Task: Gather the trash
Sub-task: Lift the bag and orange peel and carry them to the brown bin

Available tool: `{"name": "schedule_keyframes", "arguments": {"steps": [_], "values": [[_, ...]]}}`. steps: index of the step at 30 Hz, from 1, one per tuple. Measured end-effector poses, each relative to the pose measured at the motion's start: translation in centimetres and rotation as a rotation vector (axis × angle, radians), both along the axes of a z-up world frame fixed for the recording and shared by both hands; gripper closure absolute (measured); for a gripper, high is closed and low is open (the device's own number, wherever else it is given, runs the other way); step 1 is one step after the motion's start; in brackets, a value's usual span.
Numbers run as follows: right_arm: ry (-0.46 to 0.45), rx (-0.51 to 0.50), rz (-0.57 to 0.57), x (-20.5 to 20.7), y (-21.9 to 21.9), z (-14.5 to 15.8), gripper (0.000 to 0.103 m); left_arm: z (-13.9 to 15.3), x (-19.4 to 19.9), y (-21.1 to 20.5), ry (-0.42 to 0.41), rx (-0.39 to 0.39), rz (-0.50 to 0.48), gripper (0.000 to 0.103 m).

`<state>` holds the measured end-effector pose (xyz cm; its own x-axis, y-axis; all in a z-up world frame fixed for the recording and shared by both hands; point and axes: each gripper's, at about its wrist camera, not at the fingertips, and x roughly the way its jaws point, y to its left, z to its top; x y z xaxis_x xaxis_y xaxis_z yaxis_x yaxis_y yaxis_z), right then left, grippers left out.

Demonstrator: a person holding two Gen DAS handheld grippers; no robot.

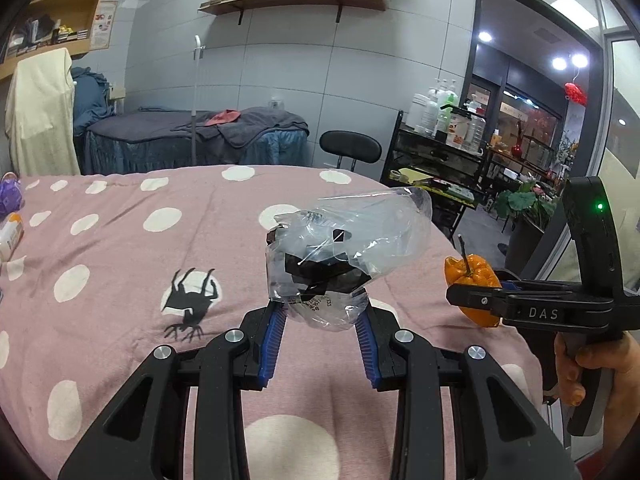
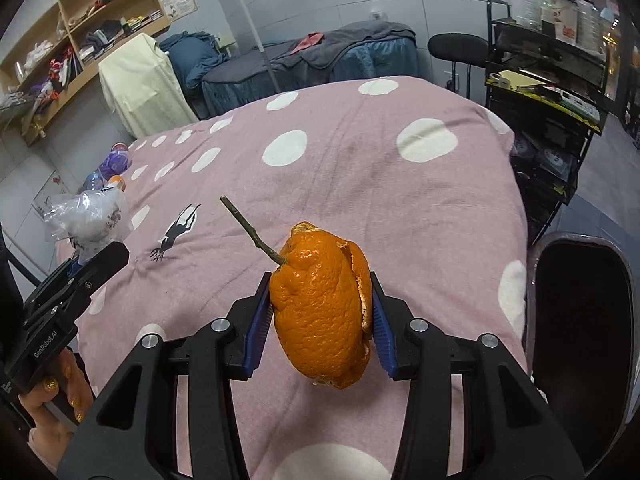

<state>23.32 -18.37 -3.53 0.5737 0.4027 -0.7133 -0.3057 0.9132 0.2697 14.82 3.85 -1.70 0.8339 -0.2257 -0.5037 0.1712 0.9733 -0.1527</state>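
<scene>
Left gripper [image 1: 322,312]: fingers pinch the lower end of a crumpled clear plastic bag [image 1: 344,248], lifted above the pink polka-dot bed cover [image 1: 120,240]; dark contents inside the bag cannot be identified through the creases. Right gripper [image 2: 322,312]: fingers clamp an orange peel [image 2: 320,312] with 1 stem, also held clear of the cover. A dark bin [image 2: 584,320] sits at the bed's right edge, cut off by the frame. Bottles [image 2: 108,172] at the far left are too small to make out.

Black grippers [image 1: 322,320] with blue ribbed pads, silver screws, "DAS" lettering; fingernails [image 2: 76,402] apparently gold-glittered.
</scene>
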Motion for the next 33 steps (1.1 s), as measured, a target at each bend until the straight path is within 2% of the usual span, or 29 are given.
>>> {"name": "schedule_keyframes", "arguments": {"steps": [11,23,33], "values": [[-0.072,0.018,-0.203,-3.3,-7.4,0.0,0.058,0.4,-0.8,-5.9,-0.027,-0.016,-0.113,0.070],[-0.031,0.052,-0.423,-5.7,-15.8,-2.5,0.058,0.3,-0.8,-11.8,-0.007,-0.024,-0.239,0.070],[0.082,0.041,-0.583,-4.4,-21.9,-7.4,0.058,0.1,-0.4,-15.5,0.019,-0.020,-0.324,0.070]]}}
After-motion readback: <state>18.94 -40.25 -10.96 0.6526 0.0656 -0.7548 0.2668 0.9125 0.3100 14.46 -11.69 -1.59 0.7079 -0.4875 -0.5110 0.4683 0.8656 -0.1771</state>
